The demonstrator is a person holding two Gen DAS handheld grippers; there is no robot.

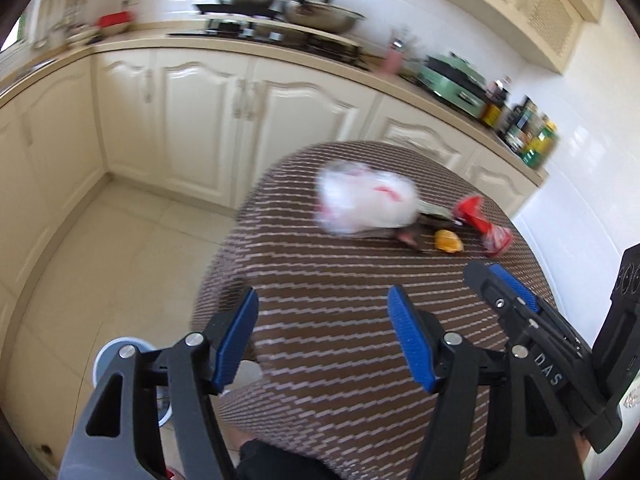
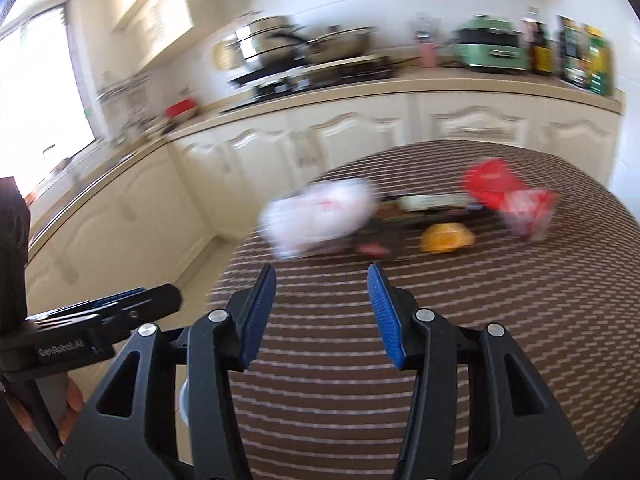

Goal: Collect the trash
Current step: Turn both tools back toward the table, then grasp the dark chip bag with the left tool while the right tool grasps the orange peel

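Both grippers are hovering over the near part of a table (image 1: 360,360) covered in a brown cloth with pale stripes, and both views are blurring. The left gripper (image 1: 322,340) is holding its blue-padded fingers (image 1: 410,344) spread wide apart with nothing between them. The right gripper (image 2: 320,312) is likewise keeping its fingers (image 2: 386,316) parted and gripping nothing; in the left wrist view it is showing at the right side (image 1: 516,312), and in the right wrist view the left gripper is showing at the left side (image 2: 104,308).

The trash is lying in a row toward the far edge of the table. A crumpled white plastic bag (image 1: 362,200) with red print is sitting near the far left edge (image 2: 320,214). To its right a dark flat piece (image 2: 400,236), too blurred to make out, is lying on the cloth. An orange peel (image 1: 448,241) is lying just beside it (image 2: 446,238), and a red wrapper (image 1: 482,220) is resting toward the far right edge (image 2: 512,196).

Behind the table, cream cabinets (image 1: 224,120) are running under a counter carrying pots (image 1: 280,8), a green appliance (image 2: 490,48) and bottles (image 1: 532,132). A light blue bin (image 1: 116,360) is standing on the floor beside the table's left edge.
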